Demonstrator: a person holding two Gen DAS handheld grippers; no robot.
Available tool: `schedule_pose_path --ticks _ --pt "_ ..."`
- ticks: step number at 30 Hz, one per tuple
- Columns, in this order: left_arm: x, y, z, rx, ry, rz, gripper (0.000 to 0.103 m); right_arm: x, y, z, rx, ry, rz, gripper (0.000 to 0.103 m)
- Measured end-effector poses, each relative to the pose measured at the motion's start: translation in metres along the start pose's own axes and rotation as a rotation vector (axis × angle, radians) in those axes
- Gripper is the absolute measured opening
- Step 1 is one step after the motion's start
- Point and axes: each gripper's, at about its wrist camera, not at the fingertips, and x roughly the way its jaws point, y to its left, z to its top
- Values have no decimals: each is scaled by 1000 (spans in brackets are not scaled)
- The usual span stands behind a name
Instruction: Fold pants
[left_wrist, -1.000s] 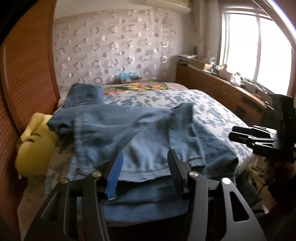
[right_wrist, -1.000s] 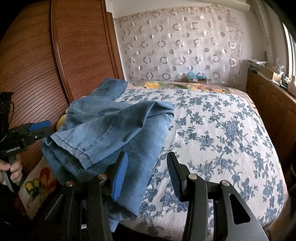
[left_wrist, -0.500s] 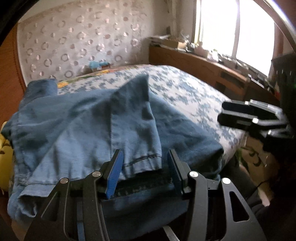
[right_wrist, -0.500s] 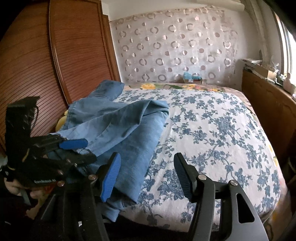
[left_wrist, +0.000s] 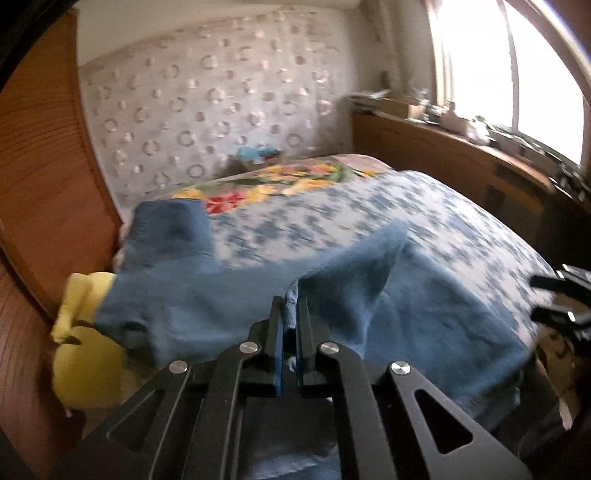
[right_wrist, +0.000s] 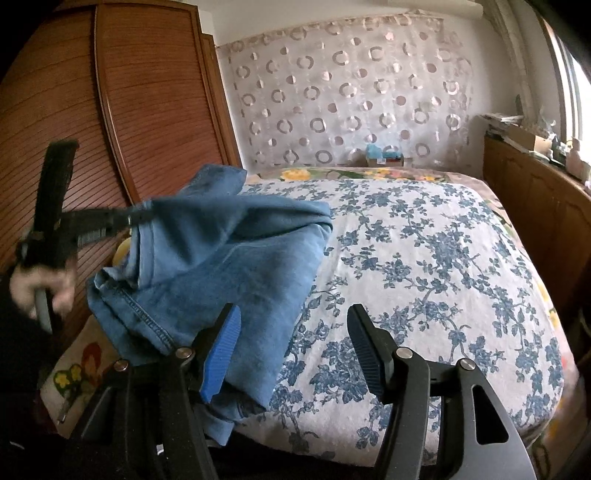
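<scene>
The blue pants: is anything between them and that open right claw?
Nothing visible. The right gripper hangs open right beside the pants, over the flowered bedspread. The left gripper has its jaws shut on the denim.

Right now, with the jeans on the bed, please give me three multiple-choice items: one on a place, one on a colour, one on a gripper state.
1. On which side of the bed do the jeans lie, seen from the right wrist camera?
A. left
B. right
C. far end

2. What colour is the flower print on the bedspread?
A. red
B. blue
C. green

3. How is the left gripper?
A. open above the jeans
B. shut on the jeans
C. shut on nothing

Answers: 1 A, the denim covers the side by the wooden wardrobe. 2 B, blue sprigs on white. 3 B, denim is pinched between its fingers, while the right gripper is open.
</scene>
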Motion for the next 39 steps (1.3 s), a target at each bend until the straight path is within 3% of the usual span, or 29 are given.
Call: schedule_pose_path --ticks 6,10,17,19,25,29,36,38,39 --pt "15 33 14 -23 16 50 5 8 2 6 -17 4 7 62" --pt "28 50 22 -30 43 42 6 17 2 11 -22 11 9 62" --pt "17 64 18 -65 33 50 32 30 5 13 -28 31 14 62" --pt "10 65 16 -74 18 50 49 34 6 15 -33 35 13 62" --pt "-2 57 5 -88 -22 16 49 42 8 23 -51 30 3 62" --pt "-4 40 -3 -70 -26 -49 49 52 0 31 -44 31 0 62" --pt "31 16 -16 -25 69 -46 49 87 -16 50 -23 61 18 62" --pt "39 17 -19 -18 79 -24 43 101 -17 53 -17 84 28 62" --pt "42 19 -20 -21 85 -9 29 107 -17 54 -17 96 31 62"
